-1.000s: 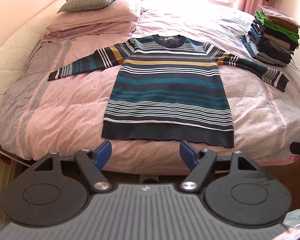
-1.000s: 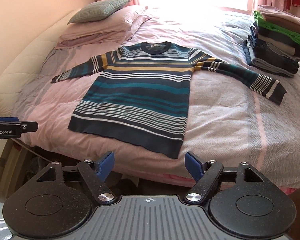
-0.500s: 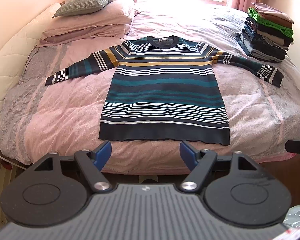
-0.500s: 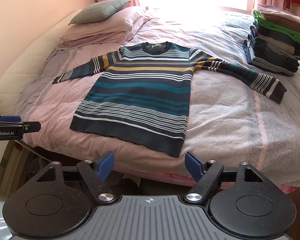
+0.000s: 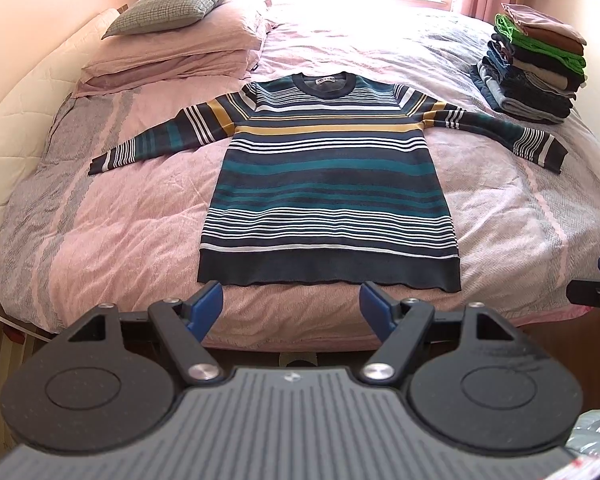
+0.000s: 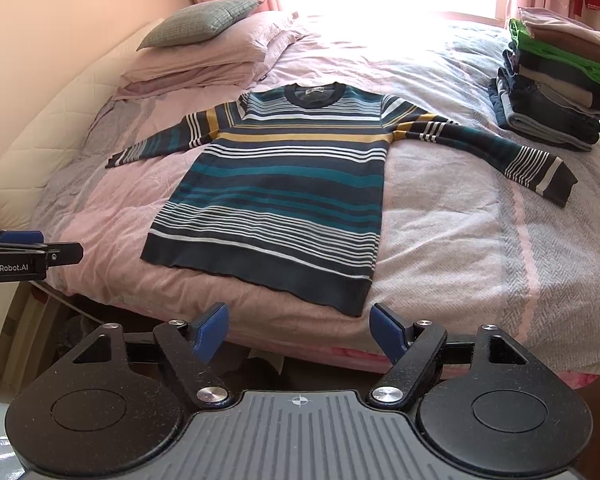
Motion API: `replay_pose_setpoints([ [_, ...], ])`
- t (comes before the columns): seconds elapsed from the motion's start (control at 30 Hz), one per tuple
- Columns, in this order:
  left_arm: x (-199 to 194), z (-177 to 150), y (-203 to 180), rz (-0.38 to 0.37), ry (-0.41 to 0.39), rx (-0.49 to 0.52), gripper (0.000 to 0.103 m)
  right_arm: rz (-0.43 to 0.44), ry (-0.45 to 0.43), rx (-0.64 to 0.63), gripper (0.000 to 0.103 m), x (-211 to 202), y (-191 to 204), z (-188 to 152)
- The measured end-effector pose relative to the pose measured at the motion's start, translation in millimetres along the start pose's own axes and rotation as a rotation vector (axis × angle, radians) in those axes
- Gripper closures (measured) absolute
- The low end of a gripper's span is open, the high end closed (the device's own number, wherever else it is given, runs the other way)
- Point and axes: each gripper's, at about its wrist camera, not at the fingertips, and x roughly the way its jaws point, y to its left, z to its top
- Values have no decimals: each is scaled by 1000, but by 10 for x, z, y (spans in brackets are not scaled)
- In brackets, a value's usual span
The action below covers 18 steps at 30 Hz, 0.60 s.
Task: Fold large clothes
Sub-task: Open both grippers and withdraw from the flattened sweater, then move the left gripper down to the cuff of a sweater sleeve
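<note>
Two hand-held grippers — left, right — hang wide open, empty, before a flat striped sweater. Sleeves first — pinch each cuff, fold inward.

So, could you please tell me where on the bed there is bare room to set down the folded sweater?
Bare quilt lies between the striped sweater and the near left bed edge, and another patch sits below the right sleeve. It is crowded at the far right, where the stack of folded clothes stands, and far left by the pillows.
</note>
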Motion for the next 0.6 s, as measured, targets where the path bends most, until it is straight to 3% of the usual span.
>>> replay_pose_setpoints([
  [0.6, 107, 115, -83, 6, 13, 13, 31, 13, 0, 34, 28, 100, -155, 113],
])
